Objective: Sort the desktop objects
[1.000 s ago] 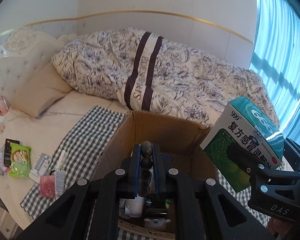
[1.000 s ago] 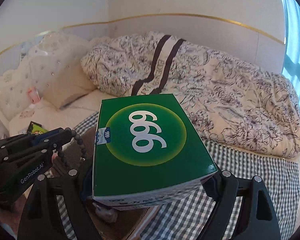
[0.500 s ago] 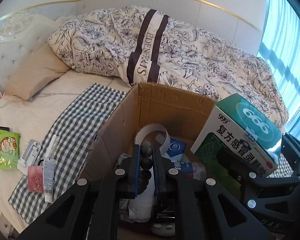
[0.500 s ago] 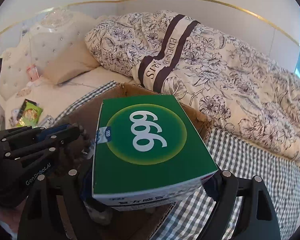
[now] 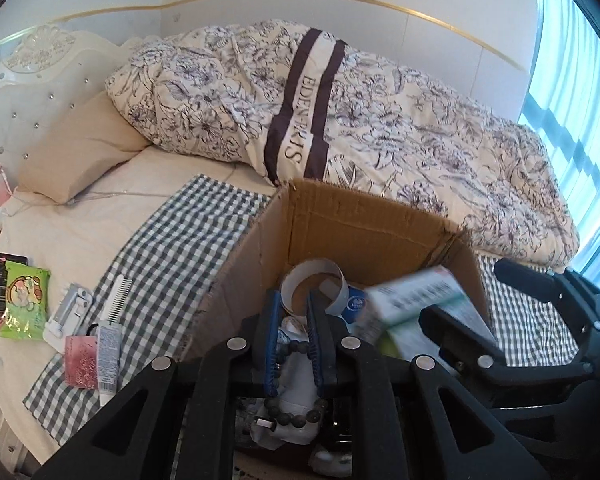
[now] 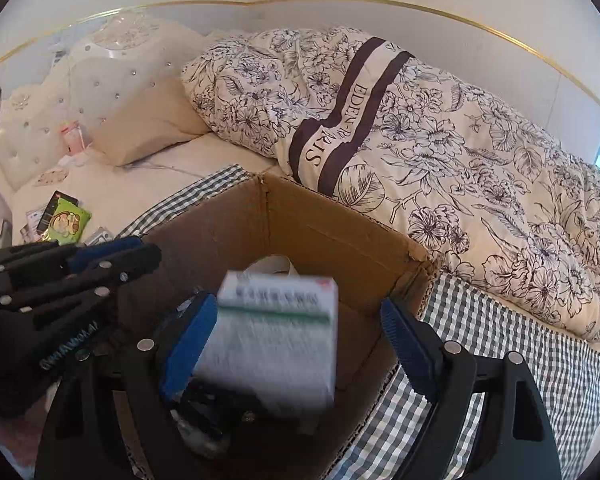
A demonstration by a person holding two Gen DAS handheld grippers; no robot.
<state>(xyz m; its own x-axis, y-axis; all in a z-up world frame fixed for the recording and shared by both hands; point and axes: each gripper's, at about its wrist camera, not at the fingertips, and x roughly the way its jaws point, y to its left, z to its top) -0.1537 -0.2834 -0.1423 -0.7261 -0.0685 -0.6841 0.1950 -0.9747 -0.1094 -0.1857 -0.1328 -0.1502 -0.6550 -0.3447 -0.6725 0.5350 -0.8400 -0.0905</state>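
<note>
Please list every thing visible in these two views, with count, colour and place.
carton: 1, brown, on the cloth
medicine box: 1, white and green, blurred, above the carton between the right jaws
bracelet: 1, dark beads, at the left jaws, over the carton
tape roll: 1, white, inside the carton
cloth: 1, grey-white check, on the bed
quilt: 1, cream floral, behind the carton
pillow: 1, beige, left of the quilt
comb: 1, white, on the cloth
packet: 1, green, left of the cloth
left gripper: 1, black, blue pads
right gripper: 1, black, blue pads, jaws open
</note>
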